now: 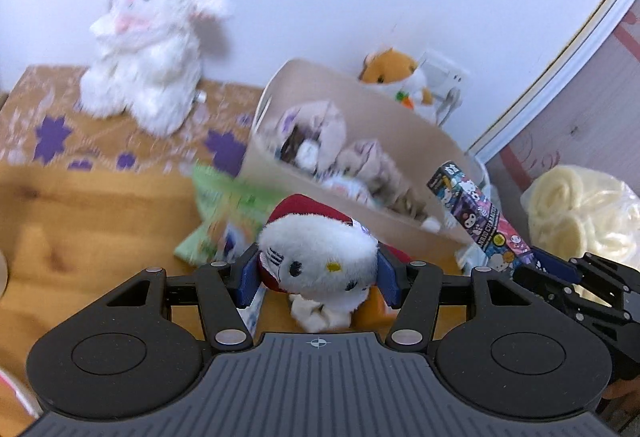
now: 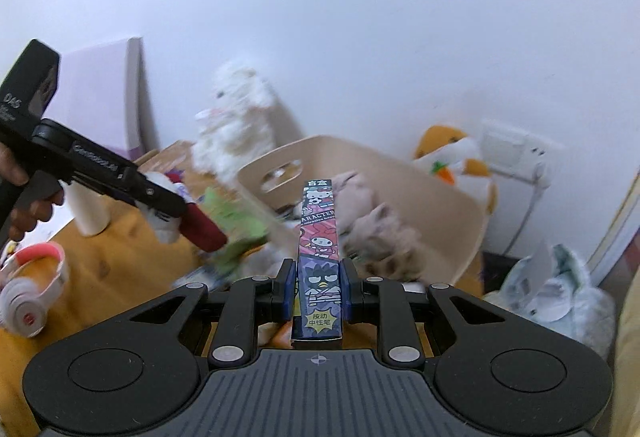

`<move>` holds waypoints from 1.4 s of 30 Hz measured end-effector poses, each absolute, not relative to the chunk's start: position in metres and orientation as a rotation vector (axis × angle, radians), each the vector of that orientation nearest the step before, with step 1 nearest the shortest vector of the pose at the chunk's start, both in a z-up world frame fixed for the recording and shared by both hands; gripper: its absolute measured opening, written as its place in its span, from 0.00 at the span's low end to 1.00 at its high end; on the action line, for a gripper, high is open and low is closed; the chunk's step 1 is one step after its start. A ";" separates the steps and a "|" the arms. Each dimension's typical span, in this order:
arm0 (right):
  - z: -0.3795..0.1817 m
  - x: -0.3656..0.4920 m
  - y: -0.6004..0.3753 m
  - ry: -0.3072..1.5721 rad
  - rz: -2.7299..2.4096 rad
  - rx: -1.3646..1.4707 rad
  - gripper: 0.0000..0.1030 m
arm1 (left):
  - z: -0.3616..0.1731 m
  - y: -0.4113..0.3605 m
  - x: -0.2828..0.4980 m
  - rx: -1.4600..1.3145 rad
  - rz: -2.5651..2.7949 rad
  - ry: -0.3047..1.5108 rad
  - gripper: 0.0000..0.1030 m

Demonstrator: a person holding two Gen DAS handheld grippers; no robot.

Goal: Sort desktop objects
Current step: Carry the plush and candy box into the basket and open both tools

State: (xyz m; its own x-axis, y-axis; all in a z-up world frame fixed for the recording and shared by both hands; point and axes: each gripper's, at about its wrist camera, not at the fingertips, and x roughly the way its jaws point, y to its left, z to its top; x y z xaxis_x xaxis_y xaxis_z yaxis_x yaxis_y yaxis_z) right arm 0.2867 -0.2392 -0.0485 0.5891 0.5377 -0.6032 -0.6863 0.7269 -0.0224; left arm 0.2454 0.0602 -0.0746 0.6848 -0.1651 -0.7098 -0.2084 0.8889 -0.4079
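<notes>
Cat plush (image 1: 316, 257): white face, yellow nose, red cap; clamped in left gripper (image 1: 318, 273) fingers, before beige bin (image 1: 384, 125). Pen box (image 2: 319, 261): long, narrow, cartoon-printed; pinched by right gripper (image 2: 319, 291) fingers, pointing toward bin.

Long narrow cartoon-printed cardboard box (image 2: 320, 261): "ARACTER" in white on dark band (word cut off at left edge), just below white cat figure; yellow burst at near end reads "按动中性笔"; top end label too small to read. Black handheld left gripper (image 2: 168, 203), left of box: "DAS" on body; other lettering blurred.
</notes>
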 end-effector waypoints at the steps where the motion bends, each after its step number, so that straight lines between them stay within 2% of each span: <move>1: -0.046 0.293 -0.242 0.601 0.709 -0.262 0.20 | -0.072 0.061 0.250 -0.487 0.025 0.816 0.57; 10: -0.041 0.348 -0.247 0.572 0.645 -0.262 0.20 | -0.052 0.052 0.307 -0.394 0.027 0.748 0.57; 15: -0.053 0.380 -0.241 0.615 0.612 -0.240 0.20 | -0.056 0.050 0.342 -0.415 0.037 0.748 0.57; 27: -0.091 0.428 -0.211 0.648 0.604 -0.347 0.20 | -0.113 0.021 0.405 -0.367 0.075 0.852 0.57; 32: -0.107 0.433 -0.208 0.702 0.591 -0.368 0.20 | -0.126 0.020 0.413 -0.357 0.086 0.902 0.62; 33: -0.109 0.432 -0.208 0.717 0.590 -0.372 0.33 | -0.128 0.021 0.413 -0.364 0.078 0.910 0.65; 34: -0.111 0.432 -0.208 0.730 0.590 -0.372 0.34 | -0.129 0.024 0.413 -0.374 0.068 0.919 0.66; 38: -0.110 0.426 -0.209 0.722 0.582 -0.373 0.61 | -0.128 0.034 0.407 -0.395 0.065 0.929 0.69; 40: -0.106 0.421 -0.210 0.709 0.578 -0.364 0.68 | -0.125 0.039 0.401 -0.400 0.073 0.916 0.70; 42: -0.102 0.416 -0.212 0.702 0.575 -0.349 0.79 | -0.121 0.043 0.392 -0.406 0.072 0.891 0.73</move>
State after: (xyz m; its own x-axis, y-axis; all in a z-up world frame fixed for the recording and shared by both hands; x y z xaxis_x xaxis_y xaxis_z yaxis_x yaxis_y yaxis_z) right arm 0.4158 -0.2116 -0.1020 0.6194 0.3758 -0.6894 -0.6019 0.7910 -0.1097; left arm 0.3925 0.0433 -0.1206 0.6316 -0.1062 -0.7680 -0.2274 0.9216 -0.3145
